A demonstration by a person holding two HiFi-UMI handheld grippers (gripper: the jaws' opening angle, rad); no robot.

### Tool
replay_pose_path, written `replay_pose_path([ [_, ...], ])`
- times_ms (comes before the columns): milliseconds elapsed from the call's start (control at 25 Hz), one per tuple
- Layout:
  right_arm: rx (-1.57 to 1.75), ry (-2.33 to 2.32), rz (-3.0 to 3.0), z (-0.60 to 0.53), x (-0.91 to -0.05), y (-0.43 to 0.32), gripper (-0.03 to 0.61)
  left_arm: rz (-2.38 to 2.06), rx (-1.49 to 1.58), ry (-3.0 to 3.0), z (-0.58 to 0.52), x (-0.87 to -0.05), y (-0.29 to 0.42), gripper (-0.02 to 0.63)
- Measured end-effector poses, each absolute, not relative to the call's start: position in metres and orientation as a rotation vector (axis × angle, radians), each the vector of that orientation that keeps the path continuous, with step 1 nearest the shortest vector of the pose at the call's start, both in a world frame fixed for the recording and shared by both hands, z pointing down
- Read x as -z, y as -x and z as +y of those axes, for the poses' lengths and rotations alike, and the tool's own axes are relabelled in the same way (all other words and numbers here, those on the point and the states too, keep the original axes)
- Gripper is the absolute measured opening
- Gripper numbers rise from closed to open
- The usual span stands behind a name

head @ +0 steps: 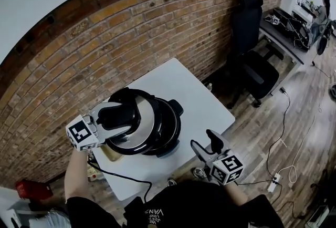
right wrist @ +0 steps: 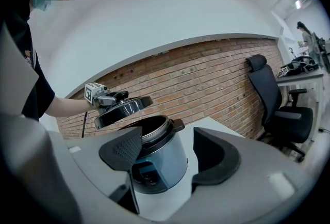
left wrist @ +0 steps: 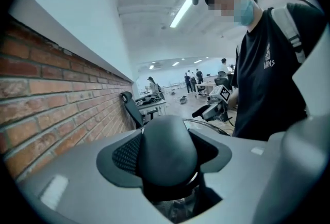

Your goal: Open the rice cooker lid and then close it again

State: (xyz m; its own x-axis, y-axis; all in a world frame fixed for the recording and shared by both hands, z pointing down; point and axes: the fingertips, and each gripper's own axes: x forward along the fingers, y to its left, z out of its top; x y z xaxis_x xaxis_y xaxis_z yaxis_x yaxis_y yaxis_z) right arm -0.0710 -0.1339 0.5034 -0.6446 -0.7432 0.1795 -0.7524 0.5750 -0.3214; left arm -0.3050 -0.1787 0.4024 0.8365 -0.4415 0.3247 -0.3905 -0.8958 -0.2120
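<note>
The rice cooker point(head: 172, 123) stands on the white table point(head: 178, 82); its silver body point(right wrist: 160, 161) and open pot rim show in the right gripper view. Its round lid point(head: 140, 130) is lifted off the pot and tilted, hovering over the cooker's left side point(right wrist: 124, 109). My left gripper point(head: 118, 116) is shut on the lid's black knob handle point(left wrist: 167, 153), which fills the space between its jaws. My right gripper point(head: 206, 143) hangs open and holds nothing in front of the table's near edge, pointing at the cooker point(right wrist: 167, 150).
A brick wall point(head: 105, 48) runs behind the table. A black office chair point(head: 252, 59) stands to the right, with a desk point(head: 286, 38) beyond it. The cooker's black cord point(head: 121, 175) trails off the near left edge. Cables lie on the wooden floor point(head: 286, 132).
</note>
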Motion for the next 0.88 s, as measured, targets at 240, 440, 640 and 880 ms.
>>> replay_pose_path([
  [240, -0.577, -1.166, -2.814, -0.139, -0.501, 0.092, 0.302, 1.003, 0.388, 2.89, -0.152, -0.394, 0.352, 0.279],
  [440, -0.565, -1.031, -2.856, -0.144, -0.496, 0.112, 0.302, 1.282, 0.306, 2.856, -0.118, -0.402, 0.388, 0.278],
  [640, -0.561, -0.928, -2.876, -0.146, -0.495, 0.124, 0.302, 1.56, 0.205, 2.792, -0.081, -0.411, 0.419, 0.278],
  [880, -0.552, -0.816, -2.898, -0.146, -0.494, 0.141, 0.302, 1.84, 0.036, 2.672, -0.036, -0.42, 0.446, 0.278],
])
